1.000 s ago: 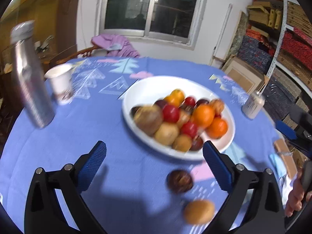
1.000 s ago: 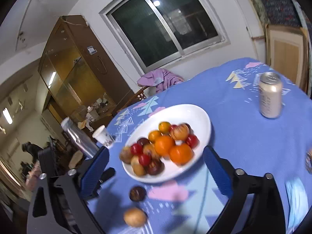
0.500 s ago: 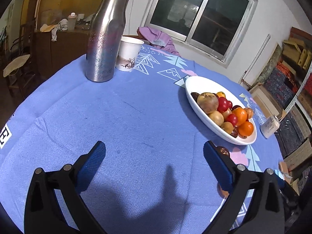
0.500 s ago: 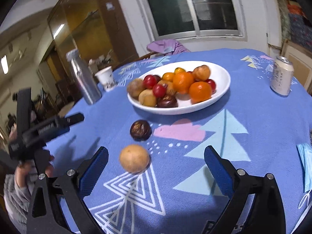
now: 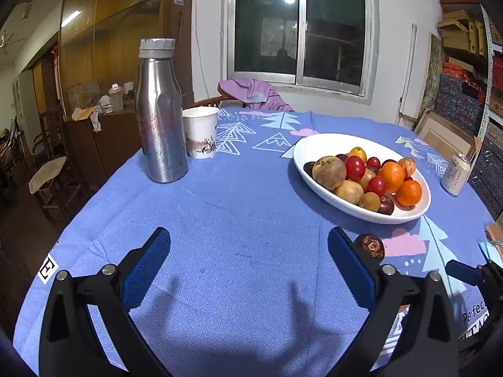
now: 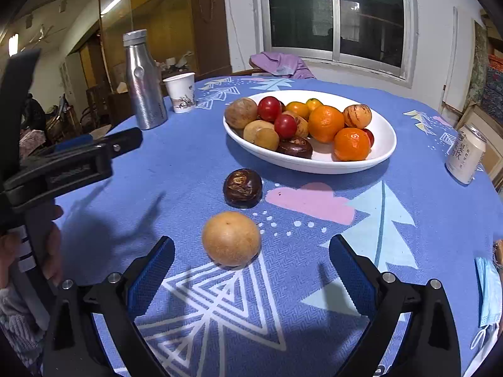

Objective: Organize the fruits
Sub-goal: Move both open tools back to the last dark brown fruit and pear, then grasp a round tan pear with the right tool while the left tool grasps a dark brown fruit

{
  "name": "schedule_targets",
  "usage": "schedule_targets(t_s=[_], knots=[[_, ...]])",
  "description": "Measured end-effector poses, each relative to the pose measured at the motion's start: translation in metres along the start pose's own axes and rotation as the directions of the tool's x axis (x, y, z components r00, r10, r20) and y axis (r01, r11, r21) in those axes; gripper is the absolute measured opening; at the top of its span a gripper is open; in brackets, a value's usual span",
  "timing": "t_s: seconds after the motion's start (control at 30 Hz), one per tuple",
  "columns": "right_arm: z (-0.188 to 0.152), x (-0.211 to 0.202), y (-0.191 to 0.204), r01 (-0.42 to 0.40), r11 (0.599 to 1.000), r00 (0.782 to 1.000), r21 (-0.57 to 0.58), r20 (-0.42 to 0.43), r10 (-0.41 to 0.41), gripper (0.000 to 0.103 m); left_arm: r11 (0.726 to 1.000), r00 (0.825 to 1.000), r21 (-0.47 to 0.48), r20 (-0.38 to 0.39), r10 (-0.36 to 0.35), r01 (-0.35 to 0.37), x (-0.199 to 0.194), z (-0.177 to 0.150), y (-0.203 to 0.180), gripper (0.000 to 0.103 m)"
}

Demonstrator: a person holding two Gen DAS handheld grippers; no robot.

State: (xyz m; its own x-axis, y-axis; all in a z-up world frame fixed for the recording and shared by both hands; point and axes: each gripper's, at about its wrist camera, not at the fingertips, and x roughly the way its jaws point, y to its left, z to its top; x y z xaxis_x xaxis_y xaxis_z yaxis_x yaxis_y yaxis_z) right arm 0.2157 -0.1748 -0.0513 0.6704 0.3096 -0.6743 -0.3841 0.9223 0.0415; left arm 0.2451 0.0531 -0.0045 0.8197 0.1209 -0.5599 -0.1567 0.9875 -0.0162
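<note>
A white oval bowl holds several fruits: oranges, red tomatoes, brown and dark ones; it also shows in the left wrist view. Two fruits lie loose on the blue cloth in front of it: a dark brown fruit and a tan round fruit. My right gripper is open and empty, its fingers just short of the tan fruit. My left gripper is open and empty over bare cloth; the dark fruit peeks beside its right finger. The left gripper shows from the side in the right wrist view.
A steel bottle and a paper cup stand at the left rear of the round table. A drink can stands at the right edge, a blue face mask lies near it. A chair with purple cloth is behind.
Both grippers have dropped lower and closer to the table. The right gripper has come up to the tan fruit. The left view has swung level, away from the bowl. Both stay open.
</note>
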Motion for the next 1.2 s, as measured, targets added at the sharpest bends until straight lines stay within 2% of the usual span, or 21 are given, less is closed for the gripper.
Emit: schedule_targets(t_s=[0.1, 0.37, 0.47, 0.53, 0.57, 0.6, 0.67, 0.73, 0.8, 1.07, 1.13, 1.2], knots=[[0.002, 0.007, 0.004, 0.02, 1.0, 1.0, -0.005, -0.024, -0.02, 0.099, 1.0, 1.0, 0.009, 0.012, 0.001, -0.001, -0.003, 0.0, -0.001, 0.098], [0.003, 0.018, 0.028, 0.077, 0.99, 0.995, -0.118, -0.058, -0.084, 0.099, 0.999, 1.0, 0.035, 0.028, 0.01, -0.011, -0.006, -0.001, -0.005, 0.098], [0.003, 0.017, 0.027, 0.081, 0.99, 0.995, -0.112, -0.052, -0.087, 0.099, 0.999, 1.0, 0.039, 0.026, 0.012, -0.013, -0.005, -0.002, -0.005, 0.098], [0.003, 0.015, 0.022, 0.072, 0.994, 0.996, -0.085, -0.046, -0.076, 0.091, 0.999, 1.0, 0.043, 0.017, 0.011, -0.012, -0.004, -0.002, -0.005, 0.098], [0.003, 0.015, 0.018, 0.069, 0.995, 0.996, -0.076, -0.052, -0.073, 0.075, 0.999, 1.0, 0.045, 0.013, 0.01, -0.011, -0.003, -0.002, -0.005, 0.098], [0.002, 0.018, 0.016, 0.063, 0.995, 0.995, -0.073, -0.074, -0.068, 0.07, 0.999, 1.0, 0.046, 0.009, 0.01, -0.01, -0.002, -0.002, -0.005, 0.098], [0.001, 0.022, 0.013, 0.034, 0.998, 0.994, -0.059, -0.099, -0.04, 0.07, 0.999, 1.0, 0.048, 0.007, 0.009, -0.009, -0.001, -0.002, -0.005, 0.098], [0.001, 0.021, 0.015, 0.041, 0.997, 0.994, -0.068, -0.095, -0.048, 0.068, 0.999, 1.0, 0.052, 0.006, 0.009, -0.009, -0.001, -0.003, -0.006, 0.098], [0.001, 0.022, 0.018, 0.031, 0.996, 0.994, -0.082, -0.099, -0.039, 0.06, 0.998, 1.0, 0.057, 0.004, 0.008, -0.009, 0.0, -0.003, -0.007, 0.098], [0.007, 0.029, 0.018, -0.002, 0.998, 0.994, -0.066, -0.108, -0.005, 0.06, 0.995, 1.0, 0.1, -0.018, 0.023, -0.021, 0.006, -0.007, -0.015, 0.098], [0.007, 0.028, 0.017, -0.018, 0.998, 0.994, -0.061, -0.109, 0.011, 0.047, 0.994, 0.999, 0.107, -0.026, 0.028, -0.025, 0.008, -0.008, -0.016, 0.098], [0.008, 0.027, 0.013, -0.03, 0.999, 0.994, -0.043, -0.109, 0.025, 0.046, 0.993, 0.999, 0.11, -0.034, 0.033, -0.029, 0.011, -0.009, -0.015, 0.098]])
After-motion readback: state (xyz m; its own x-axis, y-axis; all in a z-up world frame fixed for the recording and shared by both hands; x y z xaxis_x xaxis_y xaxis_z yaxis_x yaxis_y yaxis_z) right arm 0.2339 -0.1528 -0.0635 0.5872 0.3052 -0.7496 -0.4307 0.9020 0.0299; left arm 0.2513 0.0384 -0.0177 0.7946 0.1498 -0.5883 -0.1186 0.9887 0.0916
